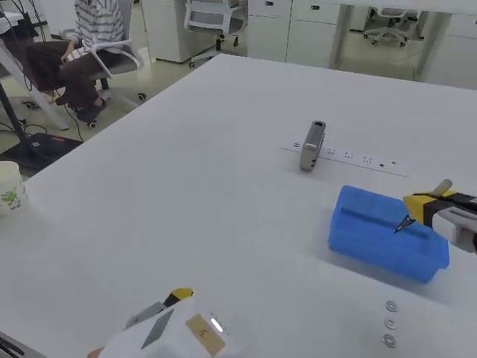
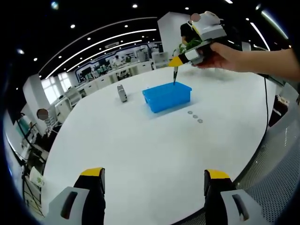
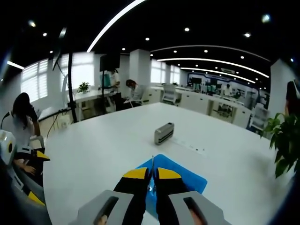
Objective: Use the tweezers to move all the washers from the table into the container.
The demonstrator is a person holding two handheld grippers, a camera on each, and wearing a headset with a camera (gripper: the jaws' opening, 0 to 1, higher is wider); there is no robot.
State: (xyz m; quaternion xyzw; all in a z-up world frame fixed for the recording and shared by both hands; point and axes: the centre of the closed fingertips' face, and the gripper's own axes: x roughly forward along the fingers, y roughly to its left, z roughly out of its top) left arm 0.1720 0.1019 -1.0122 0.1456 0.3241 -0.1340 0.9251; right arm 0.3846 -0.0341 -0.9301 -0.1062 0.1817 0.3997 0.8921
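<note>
Right tool (image 3: pixel 151 174) clamped on the tweezers (image 1: pixel 404 222) — tips down over the blue container (image 1: pixel 376 239). Three washers (image 1: pixel 390 323) lie in a row on the counter (image 1: pixel 186 194), just beside the container. Left tool (image 2: pixel 154 174) — jaws wide apart, holding nothing, above the counter near its edge.

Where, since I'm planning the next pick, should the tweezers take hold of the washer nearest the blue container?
Probably its rim, from above: the washer lies flat on the table, so no edge stands up. Put one tip of the tweezers, held in the right tongs, through the hole and one outside, on the side toward the container, away from the other two washers.
</note>
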